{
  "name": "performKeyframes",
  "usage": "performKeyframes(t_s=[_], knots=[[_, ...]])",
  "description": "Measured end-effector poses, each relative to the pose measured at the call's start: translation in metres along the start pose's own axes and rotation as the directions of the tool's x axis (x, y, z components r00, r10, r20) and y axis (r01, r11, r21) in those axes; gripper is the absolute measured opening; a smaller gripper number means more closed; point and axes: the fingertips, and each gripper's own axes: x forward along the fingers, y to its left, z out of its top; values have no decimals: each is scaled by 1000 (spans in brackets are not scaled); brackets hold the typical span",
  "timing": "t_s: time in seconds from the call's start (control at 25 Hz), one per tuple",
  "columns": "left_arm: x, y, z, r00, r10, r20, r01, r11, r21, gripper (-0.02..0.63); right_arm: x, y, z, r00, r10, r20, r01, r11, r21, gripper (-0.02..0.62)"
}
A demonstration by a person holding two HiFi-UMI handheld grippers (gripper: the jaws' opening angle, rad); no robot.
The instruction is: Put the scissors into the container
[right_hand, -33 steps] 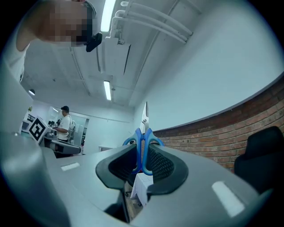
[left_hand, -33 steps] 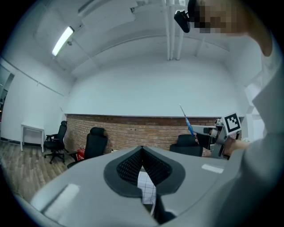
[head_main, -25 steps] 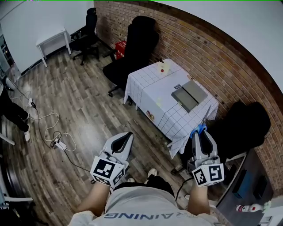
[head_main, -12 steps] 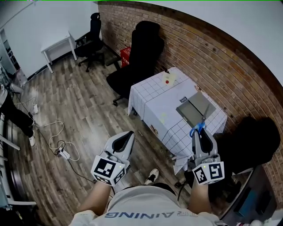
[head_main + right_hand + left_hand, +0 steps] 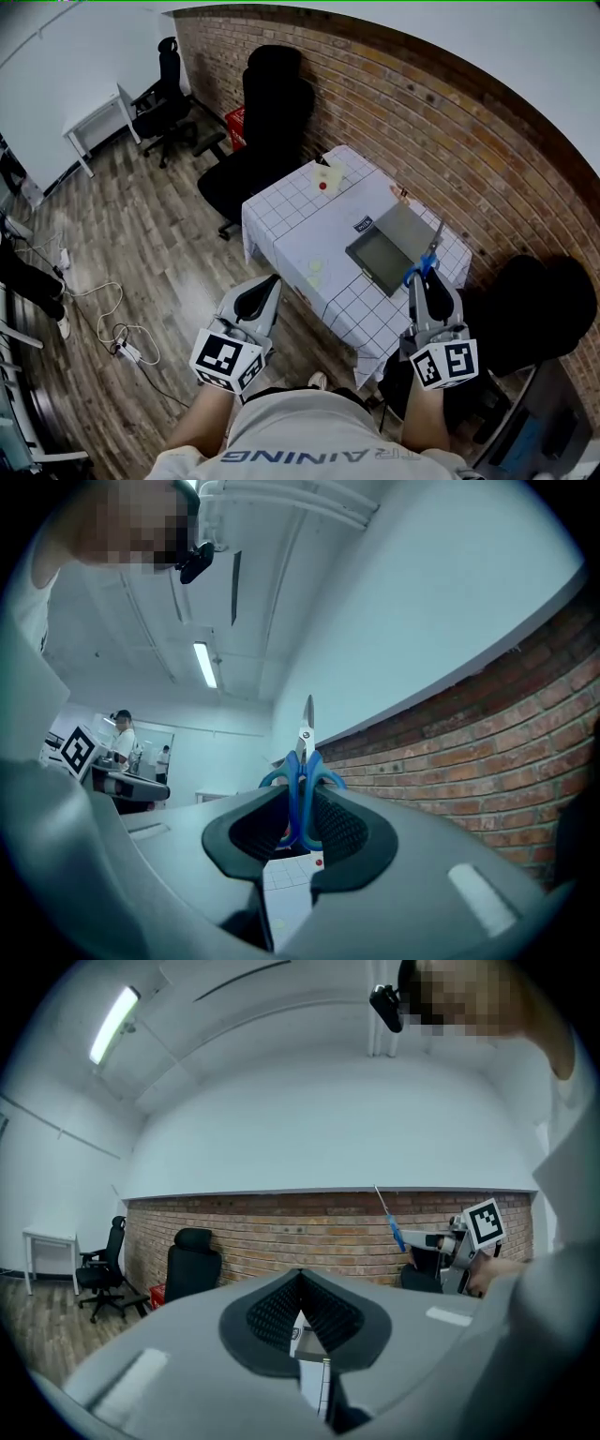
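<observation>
Blue-handled scissors [image 5: 428,259] stick forward out of my right gripper [image 5: 424,281], which is shut on their handles [image 5: 300,780]; the blades [image 5: 306,726] point up and away. In the head view their tip lies over the near edge of the grey container [image 5: 389,246], a shallow tray on the white checked table [image 5: 309,225]. My left gripper [image 5: 258,302] hangs over the floor in front of the table, jaws closed with nothing between them. The left gripper view shows the right gripper [image 5: 441,1241] with the scissors [image 5: 392,1222] off to its right.
A brick wall [image 5: 422,122] runs behind the table. Black office chairs [image 5: 258,131] stand at the table's far left, another black seat [image 5: 534,309] at its right. Small items [image 5: 323,178] lie on the table's far end. Cables [image 5: 112,319] trail on the wooden floor.
The table and container have come closer to my grippers and shifted left in the head view. The scissors' tip now reaches the container's edge. Both grippers keep their grip states.
</observation>
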Motion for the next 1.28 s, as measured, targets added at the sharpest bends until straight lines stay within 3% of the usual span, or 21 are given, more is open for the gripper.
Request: performKeyframes(t_s=[0.28,0.56,0.72,0.88,1.16,1.28], knots=[[80,-15,-23,993,-86,-80,88,996,24,-2,5,-73,-34,993,-113,-45,115,993,41,103],[160,-40,-41,956,-263,-133,266,964,11,-2,-6,-130,-52,954,-286,-90,290,956,35,103],[206,-43,-54,914,-380,-144,382,924,-15,-2,-7,-156,-60,904,-413,-111,417,909,18,103],[254,-35,-49,861,-494,-117,495,869,-27,-2,7,-160,-60,845,-518,-129,520,854,-23,103],[319,-11,-53,759,-638,-127,635,769,-67,-2,46,-153,-73,747,-645,-162,645,762,-59,103],[334,-3,-62,727,-670,-149,666,741,-82,-2,54,-146,-88,716,-669,-199,672,738,-62,103]])
